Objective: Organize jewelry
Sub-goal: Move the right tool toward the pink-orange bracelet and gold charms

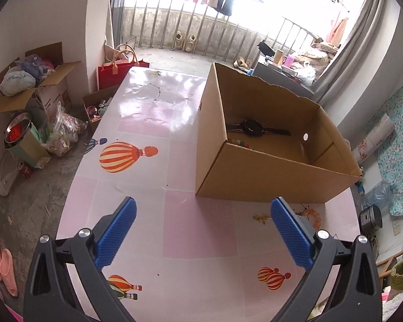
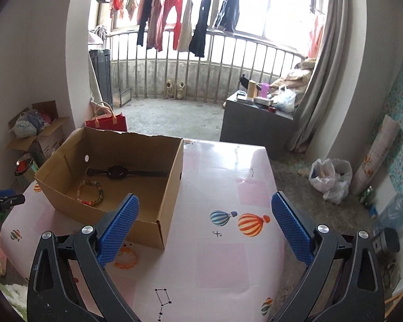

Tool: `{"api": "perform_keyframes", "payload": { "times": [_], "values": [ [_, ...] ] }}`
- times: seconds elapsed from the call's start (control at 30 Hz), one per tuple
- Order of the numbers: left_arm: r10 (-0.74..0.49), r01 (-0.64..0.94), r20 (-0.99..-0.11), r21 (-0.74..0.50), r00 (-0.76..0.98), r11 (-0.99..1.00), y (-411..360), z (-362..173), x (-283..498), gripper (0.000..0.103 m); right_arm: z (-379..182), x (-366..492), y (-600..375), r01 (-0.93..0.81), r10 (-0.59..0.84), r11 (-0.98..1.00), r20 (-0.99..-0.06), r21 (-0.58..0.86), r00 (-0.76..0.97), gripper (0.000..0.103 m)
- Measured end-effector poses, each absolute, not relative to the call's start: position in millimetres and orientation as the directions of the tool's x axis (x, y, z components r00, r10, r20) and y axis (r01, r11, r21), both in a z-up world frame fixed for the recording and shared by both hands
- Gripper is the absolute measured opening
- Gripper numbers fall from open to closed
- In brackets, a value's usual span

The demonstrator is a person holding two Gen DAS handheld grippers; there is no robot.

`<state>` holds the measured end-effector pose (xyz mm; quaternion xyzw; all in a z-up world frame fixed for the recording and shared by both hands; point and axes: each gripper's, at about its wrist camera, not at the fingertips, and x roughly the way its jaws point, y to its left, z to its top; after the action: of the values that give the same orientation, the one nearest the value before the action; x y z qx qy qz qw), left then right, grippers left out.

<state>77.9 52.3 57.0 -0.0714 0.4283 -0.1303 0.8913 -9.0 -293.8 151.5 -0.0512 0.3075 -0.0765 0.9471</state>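
An open cardboard box [image 1: 255, 171] [image 2: 164, 214] stands on the pink balloon-print table. Inside it lie a black watch [image 1: 251, 128] [image 2: 118, 172] and a multicoloured bead bracelet [image 2: 90, 192], of which only a few beads [image 1: 237, 142] show over the box wall in the left wrist view. On the table in front of the box lie an orange bead bracelet [image 1: 313, 216] [image 2: 126, 259] and a small gold piece [image 1: 261, 218]. My left gripper [image 1: 202, 214] is open and empty above the table, short of the box. My right gripper [image 2: 205, 209] is open and empty, near the box's front corner.
The table [image 1: 147, 123] [image 2: 223, 263] ends in rounded edges. Cardboard boxes [image 1: 32, 91], a red bag [image 1: 118, 73] and plastic bags sit on the floor to the left. A grey cabinet [image 2: 255, 128] stands behind the table. The other gripper's tip [image 2: 2, 200] shows at the left edge.
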Motion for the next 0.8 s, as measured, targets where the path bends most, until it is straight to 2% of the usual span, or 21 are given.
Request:
{"api": "perform_keyframes", "payload": {
  "times": [0.13, 0.27, 0.37, 0.5, 0.57, 0.67, 0.8],
  "values": [
    [-0.338, 0.203, -0.713, -0.271, 0.615, 0.941, 45.2, 61.5, 69.1, 0.098, 138.4, -5.9, -297.6, 0.026, -0.097, 0.992, -0.607, -0.123, 0.789, 0.095],
    [-0.399, 0.256, -0.684, -0.306, 0.611, 0.917, 35.9, 58.1, 60.0, 0.098, 127.0, -10.0, -301.9, 0.026, -0.033, 0.999, -0.626, -0.02, 0.779, 0.095],
    [-0.403, 0.319, -0.673, -0.252, 0.62, 0.913, 22.8, 55.8, 51.4, 0.098, 114.0, -14.8, -302.6, 0.062, 0.006, 0.995, -0.654, 0.081, 0.756, 0.095],
    [-0.392, 0.408, -0.701, -0.157, 0.596, 0.9, 3.7, 42.2, 46.8, 0.098, 91.9, -23.0, -287.0, 0.119, 0.026, 0.979, -0.682, 0.164, 0.731, 0.094],
    [-0.397, 0.458, -0.719, -0.123, 0.57, 0.88, -3.3, 34.3, 48.0, 0.096, 82.3, -26.7, -278.2, 0.14, 0.038, 0.968, -0.679, 0.206, 0.734, 0.092],
    [-0.35, 0.509, -0.745, -0.016, 0.568, 0.86, -16.1, 26.7, 49.5, 0.086, 66.1, -26.0, -269.1, 0.166, 0.081, 0.944, -0.685, 0.287, 0.724, 0.083],
    [-0.356, 0.521, -0.73, 0.001, 0.583, 0.853, -24.3, 20.3, 50.0, 0.072, 41.4, -3.8, -258.1, 0.148, 0.165, 0.931, -0.747, 0.333, 0.644, 0.065]
  ]
}}
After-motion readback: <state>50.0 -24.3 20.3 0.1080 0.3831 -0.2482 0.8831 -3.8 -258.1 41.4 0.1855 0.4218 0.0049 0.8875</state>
